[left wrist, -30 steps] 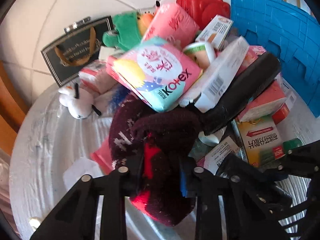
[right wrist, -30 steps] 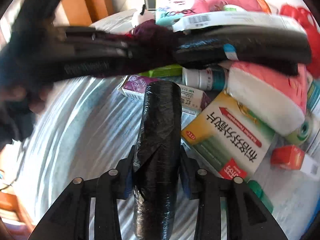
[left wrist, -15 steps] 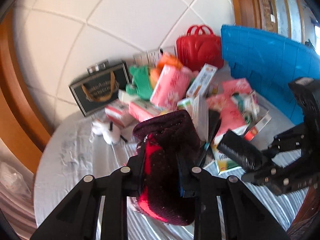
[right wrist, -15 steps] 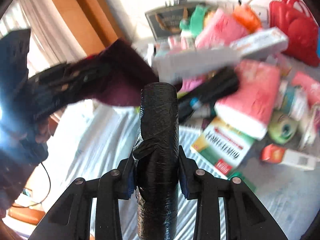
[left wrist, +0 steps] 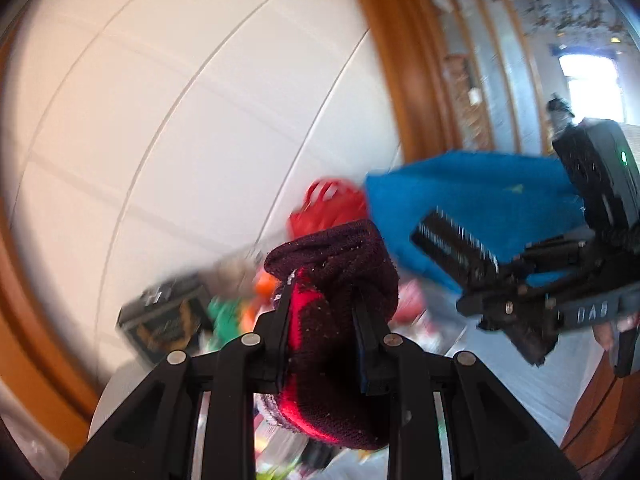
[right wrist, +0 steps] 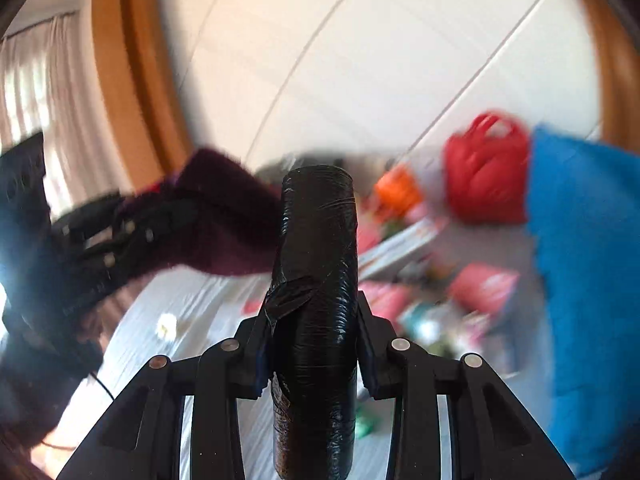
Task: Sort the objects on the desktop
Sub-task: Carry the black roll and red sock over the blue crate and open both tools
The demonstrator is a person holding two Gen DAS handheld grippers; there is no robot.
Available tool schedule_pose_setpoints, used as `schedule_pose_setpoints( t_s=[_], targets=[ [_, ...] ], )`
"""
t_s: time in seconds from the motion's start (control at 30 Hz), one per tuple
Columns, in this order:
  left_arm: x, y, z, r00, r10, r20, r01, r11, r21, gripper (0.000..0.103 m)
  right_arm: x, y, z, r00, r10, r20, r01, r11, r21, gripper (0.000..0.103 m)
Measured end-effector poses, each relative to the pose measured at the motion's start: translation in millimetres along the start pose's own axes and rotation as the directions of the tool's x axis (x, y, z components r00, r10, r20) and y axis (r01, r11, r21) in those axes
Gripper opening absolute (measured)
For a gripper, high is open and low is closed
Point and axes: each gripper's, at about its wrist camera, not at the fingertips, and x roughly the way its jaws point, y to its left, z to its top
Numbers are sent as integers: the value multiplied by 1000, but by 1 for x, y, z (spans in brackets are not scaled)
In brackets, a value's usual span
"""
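Note:
My left gripper (left wrist: 322, 332) is shut on a dark maroon and red knitted sock (left wrist: 340, 280) and holds it high above the table. My right gripper (right wrist: 314, 344) is shut on a black plastic-wrapped roll (right wrist: 316, 280), also lifted. In the left wrist view the right gripper (left wrist: 532, 292) with the black roll (left wrist: 452, 244) is to the right. In the right wrist view the left gripper (right wrist: 100, 240) with the sock (right wrist: 224, 216) is to the left. The pile of packets and boxes (right wrist: 420, 272) lies blurred below.
A blue basket (right wrist: 588, 280) stands at the right, with a red case (right wrist: 484, 176) beside it against the white wall. A black framed box (left wrist: 164, 320) and green and orange toys (left wrist: 236, 312) sit at the back. Grey cloth table (right wrist: 192, 300) below.
Both grippers have risen well above the pile, each carrying its object. The views now tilt up toward the wall, and the pile has dropped low and blurred.

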Motion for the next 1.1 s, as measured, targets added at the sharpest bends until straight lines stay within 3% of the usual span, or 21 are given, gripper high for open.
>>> schedule_pose_setpoints(
  t_s=[0.1, 0.23, 0.47, 0.7, 0.83, 0.9, 0.97, 1.0, 1.03, 1.07, 1.1],
  targets=[
    [4, -34, 35, 997, -45, 64, 43, 999, 25, 24, -54, -27, 20, 991, -89, 99, 89, 996, 9, 34],
    [15, -97, 87, 982, -103, 157, 93, 993, 74, 24, -124, -72, 35, 957, -206, 203, 205, 978, 28, 34],
    [72, -213, 157, 961, -199, 189, 195, 980, 42, 24, -204, -181, 44, 900, -384, 205, 382, 923, 52, 34],
    [138, -293, 197, 969, -198, 145, 198, 980, 15, 24, -230, -287, 42, 837, -525, 153, 516, 851, 95, 34],
    [158, -318, 210, 979, -166, 117, 163, 986, 31, 25, -232, -329, 41, 824, -554, 120, 539, 831, 139, 34],
    [165, -321, 215, 984, -143, 103, 141, 990, 26, 30, -235, -334, 41, 816, -567, 113, 550, 822, 149, 34],
    [172, -324, 221, 989, -121, 85, 120, 993, 15, 51, -230, -347, 39, 814, -573, 95, 554, 815, 169, 35],
    [174, -326, 223, 991, -100, 90, 99, 995, 11, 59, -227, -352, 38, 812, -577, 86, 558, 811, 175, 37],
    [175, -328, 226, 993, -62, 101, 63, 998, 2, 75, -230, -354, 37, 803, -590, 83, 569, 800, 190, 44],
    [174, -329, 229, 993, -32, 114, 33, 999, -10, 85, -231, -358, 40, 786, -614, 79, 590, 781, 203, 78],
    [172, -332, 230, 993, -21, 120, 23, 1000, -18, 86, -234, -359, 42, 776, -625, 82, 600, 772, 210, 101]
  ],
)
